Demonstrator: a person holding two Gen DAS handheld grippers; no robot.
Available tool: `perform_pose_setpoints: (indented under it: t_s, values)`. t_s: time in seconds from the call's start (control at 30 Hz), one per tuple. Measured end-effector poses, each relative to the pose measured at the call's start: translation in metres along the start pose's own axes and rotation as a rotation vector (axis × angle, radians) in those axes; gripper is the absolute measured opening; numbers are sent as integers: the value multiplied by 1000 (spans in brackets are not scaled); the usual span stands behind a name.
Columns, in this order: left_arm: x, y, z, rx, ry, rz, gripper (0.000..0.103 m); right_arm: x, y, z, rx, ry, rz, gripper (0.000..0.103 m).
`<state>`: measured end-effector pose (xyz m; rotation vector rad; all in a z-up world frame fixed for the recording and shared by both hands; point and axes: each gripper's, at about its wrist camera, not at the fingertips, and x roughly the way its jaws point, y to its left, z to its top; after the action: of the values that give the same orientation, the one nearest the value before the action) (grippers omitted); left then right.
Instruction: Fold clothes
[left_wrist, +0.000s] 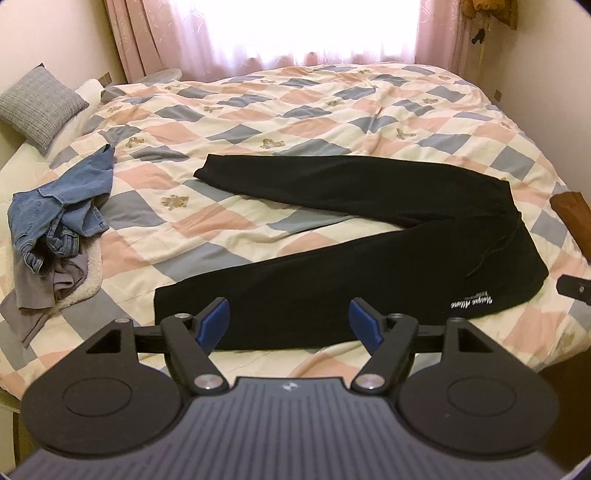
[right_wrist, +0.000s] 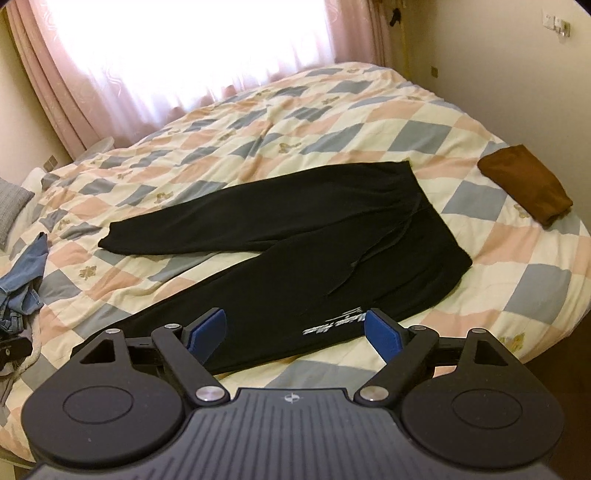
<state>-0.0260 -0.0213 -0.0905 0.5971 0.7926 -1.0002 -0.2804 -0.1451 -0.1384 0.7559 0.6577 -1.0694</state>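
Garment: black trousers (left_wrist: 369, 258), spread flat on the bed (left_wrist: 295, 110), near its front edge.
Long axis: runs left to right across the bed; waistband at the right, both cuffs at the left.
Leg spread: the legs splay in a V from the crotch, the far leg angled toward the window, the near leg along the front edge.
Marking: white lettering near the waistband on the near side.
Handling (judged): soft, limp, light cloth; it will sag and drag over the quilt.
Hold points (judged): the near cuff and the near waistband corner, to lay one leg over the other.
Left gripper (left_wrist: 290, 325): fingers wide apart, empty, over the near leg.
Right gripper (right_wrist: 295, 332): fingers wide apart, empty, by the lettering.
Other items: jeans pile (left_wrist: 59, 214) at left; folded brown cloth (right_wrist: 524, 184) at right.
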Motion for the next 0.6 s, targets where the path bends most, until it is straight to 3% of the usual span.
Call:
perform_pose_setpoints:
  t_s: [0.33, 0.6]
  values:
    - [-12, 35, -28, 12, 4, -26, 70, -21, 32, -42, 17, 11, -30, 86]
    - [-6, 31, -36, 20, 36, -39, 70, -27, 32, -56, 31, 18, -62, 86]
